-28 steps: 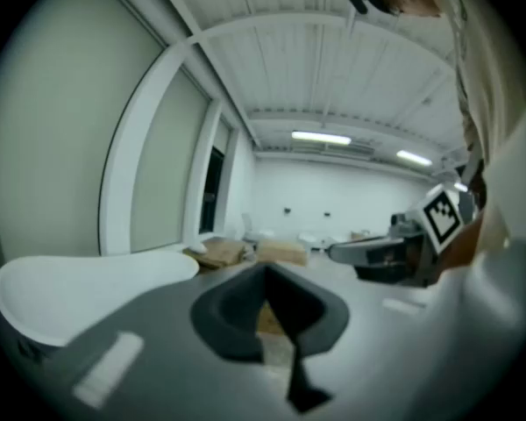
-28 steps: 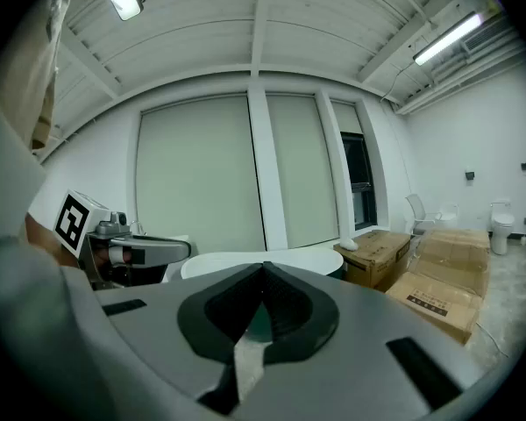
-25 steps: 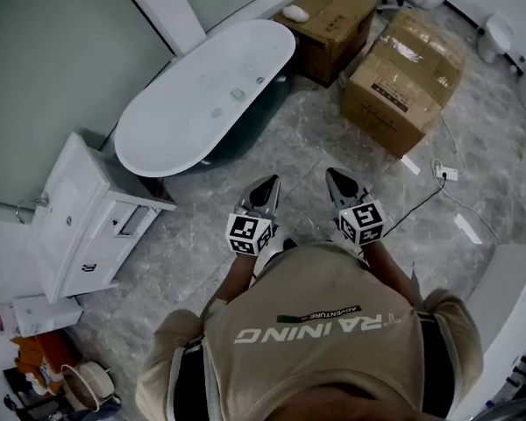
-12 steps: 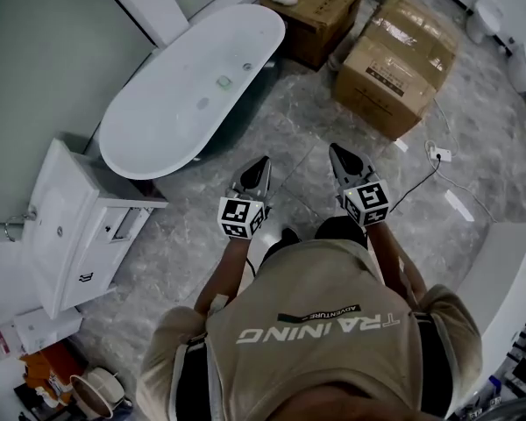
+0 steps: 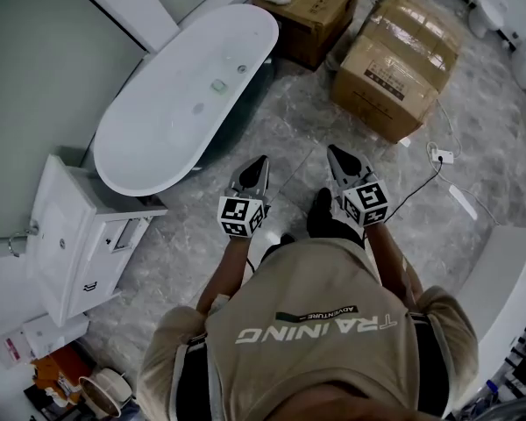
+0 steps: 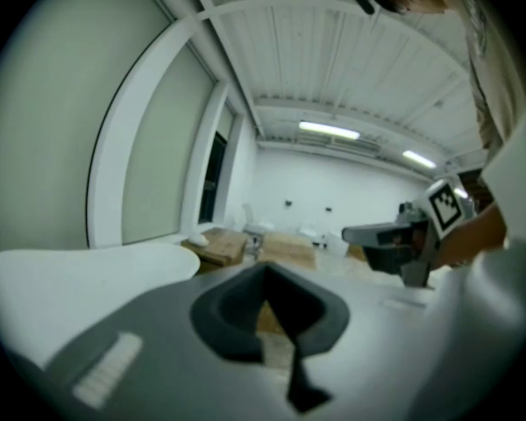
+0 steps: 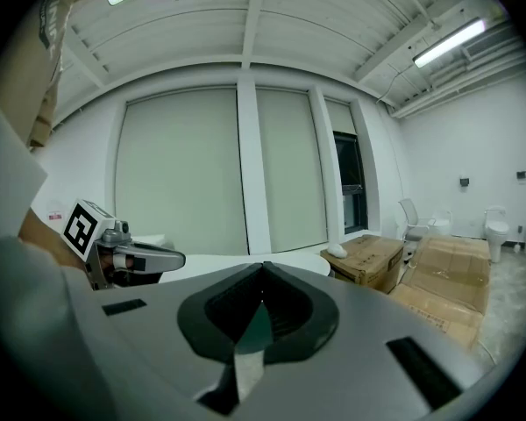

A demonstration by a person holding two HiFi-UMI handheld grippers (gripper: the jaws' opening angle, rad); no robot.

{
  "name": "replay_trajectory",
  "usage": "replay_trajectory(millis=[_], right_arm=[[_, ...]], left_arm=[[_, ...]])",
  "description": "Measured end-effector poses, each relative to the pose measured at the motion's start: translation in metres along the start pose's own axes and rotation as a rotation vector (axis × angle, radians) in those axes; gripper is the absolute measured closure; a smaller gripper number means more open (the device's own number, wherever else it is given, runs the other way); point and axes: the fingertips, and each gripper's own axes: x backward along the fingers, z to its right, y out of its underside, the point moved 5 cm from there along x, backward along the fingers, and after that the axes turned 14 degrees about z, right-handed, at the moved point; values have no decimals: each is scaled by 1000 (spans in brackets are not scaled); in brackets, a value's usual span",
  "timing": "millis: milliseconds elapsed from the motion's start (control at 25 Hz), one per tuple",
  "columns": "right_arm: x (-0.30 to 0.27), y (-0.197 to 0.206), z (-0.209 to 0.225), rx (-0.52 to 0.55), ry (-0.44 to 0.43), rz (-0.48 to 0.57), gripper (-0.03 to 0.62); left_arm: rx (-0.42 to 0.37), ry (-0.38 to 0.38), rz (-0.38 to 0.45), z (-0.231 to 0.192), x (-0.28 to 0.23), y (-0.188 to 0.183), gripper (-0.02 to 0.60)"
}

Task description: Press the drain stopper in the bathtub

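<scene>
The white oval bathtub point(image 5: 158, 160) lies at the upper left in the head view. On its floor are a small round drain stopper point(image 5: 198, 108), a greenish square piece point(image 5: 218, 85) and a round knob point(image 5: 241, 68). My left gripper point(image 5: 261, 160) and right gripper point(image 5: 333, 151) are held side by side over the grey marble floor, short of the tub, both shut and holding nothing. In the left gripper view its jaws point(image 6: 265, 268) meet at the tips, with the tub rim point(image 6: 70, 270) to the left. The right gripper view shows its jaws point(image 7: 263, 268) shut too.
Two cardboard boxes point(image 5: 401, 60) point(image 5: 320, 7) stand beyond the tub's far end. A white vanity cabinet point(image 5: 70, 235) sits left of the tub's near end. A cable with a plug point(image 5: 441, 156) lies on the floor to the right. A dark shoe point(image 5: 320, 213) is below the right gripper.
The person has stepped toward the tub: the tub and boxes slid up and left in the head view, and a shoe has come forward. Both grippers stay shut, side by side.
</scene>
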Motion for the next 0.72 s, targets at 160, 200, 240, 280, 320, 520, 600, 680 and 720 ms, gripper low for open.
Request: replay_trajectory(millis=[160, 200, 240, 280, 320, 520, 600, 680, 720], right_arm=[[-21, -3, 52, -21, -6, 19, 585], [-27, -4, 66, -15, -4, 22, 585], [-33, -5, 80, -5, 2, 23, 586], [-39, -5, 93, 3, 9, 22, 586], [-46, -4, 105, 6, 9, 20, 586], [-73, 0, 155, -25, -42, 5, 585], [-83, 5, 169, -42, -60, -10, 585], [-93, 9, 180, -59, -79, -22, 586], [-98, 11, 184, -65, -90, -28, 585]], left_arm=[[-32, -16, -26, -3, -42, -5, 578], [-45, -22, -26, -4, -54, -7, 580], [-53, -30, -27, -6, -67, -8, 578], [-58, -37, -29, -8, -81, -9, 580], [-63, -43, -32, -9, -95, -10, 579], [-74, -64, -51, -11, -156, -13, 580], [-82, -71, -57, -12, -173, -14, 580], [-81, -80, -61, -15, -187, -14, 580], [-70, -88, -63, -17, -192, -13, 580]])
